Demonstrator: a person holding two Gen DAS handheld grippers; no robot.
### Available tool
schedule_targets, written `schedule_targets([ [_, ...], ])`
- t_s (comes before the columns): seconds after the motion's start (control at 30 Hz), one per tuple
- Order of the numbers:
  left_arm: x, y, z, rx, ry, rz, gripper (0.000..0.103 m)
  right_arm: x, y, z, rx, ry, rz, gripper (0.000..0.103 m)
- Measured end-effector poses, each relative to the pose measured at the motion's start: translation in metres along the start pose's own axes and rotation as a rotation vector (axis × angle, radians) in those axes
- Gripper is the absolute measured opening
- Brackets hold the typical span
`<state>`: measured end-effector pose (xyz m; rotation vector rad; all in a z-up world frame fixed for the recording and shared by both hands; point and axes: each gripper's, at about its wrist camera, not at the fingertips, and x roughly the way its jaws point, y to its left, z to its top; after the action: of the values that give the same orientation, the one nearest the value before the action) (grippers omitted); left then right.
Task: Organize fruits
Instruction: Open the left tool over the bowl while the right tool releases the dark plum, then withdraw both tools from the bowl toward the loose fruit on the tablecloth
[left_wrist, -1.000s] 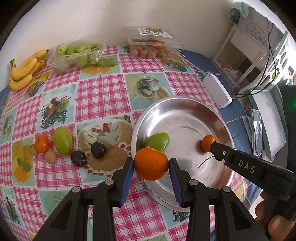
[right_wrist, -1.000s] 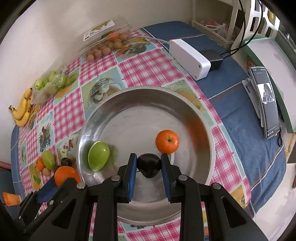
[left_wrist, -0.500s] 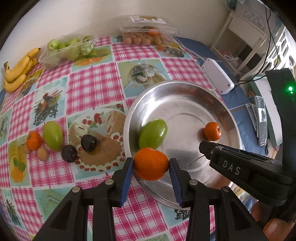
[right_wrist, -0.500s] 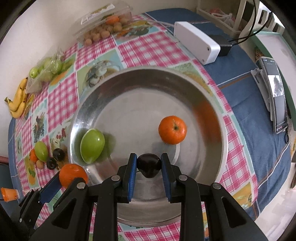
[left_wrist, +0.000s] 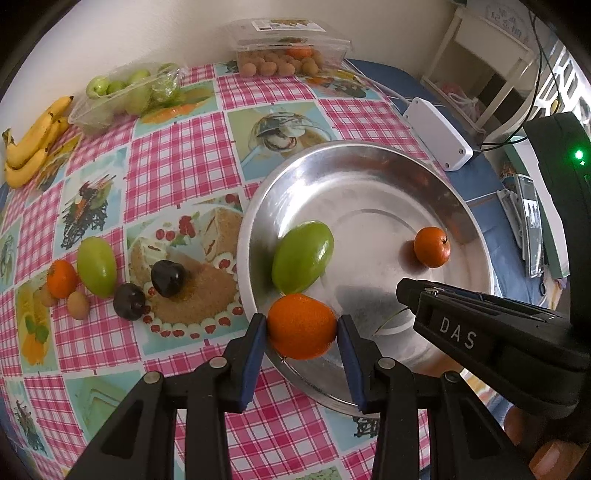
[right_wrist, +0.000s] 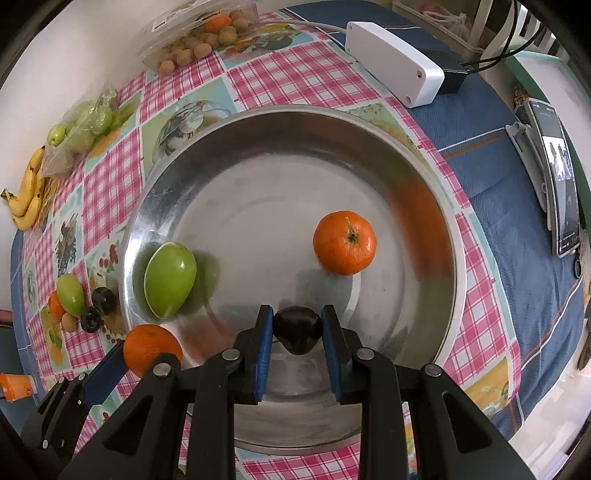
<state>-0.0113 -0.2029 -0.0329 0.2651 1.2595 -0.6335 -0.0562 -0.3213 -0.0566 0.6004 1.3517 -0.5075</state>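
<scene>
A wide steel bowl (left_wrist: 369, 162) (right_wrist: 258, 125) sits on the checked tablecloth. Inside it lie a green fruit (left_wrist: 302, 255) (right_wrist: 170, 280) and a small orange (left_wrist: 431, 246) (right_wrist: 345, 242). My left gripper (left_wrist: 301, 328) is shut on a larger orange (left_wrist: 301, 326) (right_wrist: 151, 347), held over the bowl's near-left rim. My right gripper (right_wrist: 297, 328) points down into the bowl and is shut on a dark plum (right_wrist: 297, 328), low over the bowl's floor. In the left wrist view the right gripper's body (left_wrist: 480, 325) reaches in from the right; its fingertips are hidden there.
Left of the bowl lie a green fruit (left_wrist: 96, 266), a small orange (left_wrist: 62, 278), two dark plums (left_wrist: 168, 277) and small brown fruits (left_wrist: 78, 305). Bananas (left_wrist: 33, 144), a tray of green fruit (left_wrist: 122, 96) and a clear box (left_wrist: 291, 51) line the back. A white box (left_wrist: 438, 133) and a phone (right_wrist: 561, 177) lie right.
Both grippers have sunk toward the bowl with their fruit still held. The bowl and the fruits in it look larger and closer in both views.
</scene>
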Motion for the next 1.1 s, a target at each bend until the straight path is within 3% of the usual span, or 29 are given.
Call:
schedule_targets([
  [0.3, 0.0, 0.0, 0.0, 0.002, 0.0, 0.002, 0.042, -0.001, 0.002, 0.002, -0.003, 0.0, 0.006, 0.028],
  [0.43, 0.001, 0.001, 0.0, -0.003, 0.003, -0.007, 0.043, -0.003, 0.0, 0.003, -0.003, -0.008, 0.009, 0.04],
  [0.83, -0.019, 0.0, 0.004, 0.002, -0.04, -0.025, 0.048, -0.032, 0.0, 0.007, 0.008, -0.093, 0.032, 0.041],
  [1.1, -0.031, 0.03, 0.007, -0.086, -0.069, -0.021, 0.048, -0.043, -0.003, 0.009, 0.007, -0.112, 0.039, 0.041],
])
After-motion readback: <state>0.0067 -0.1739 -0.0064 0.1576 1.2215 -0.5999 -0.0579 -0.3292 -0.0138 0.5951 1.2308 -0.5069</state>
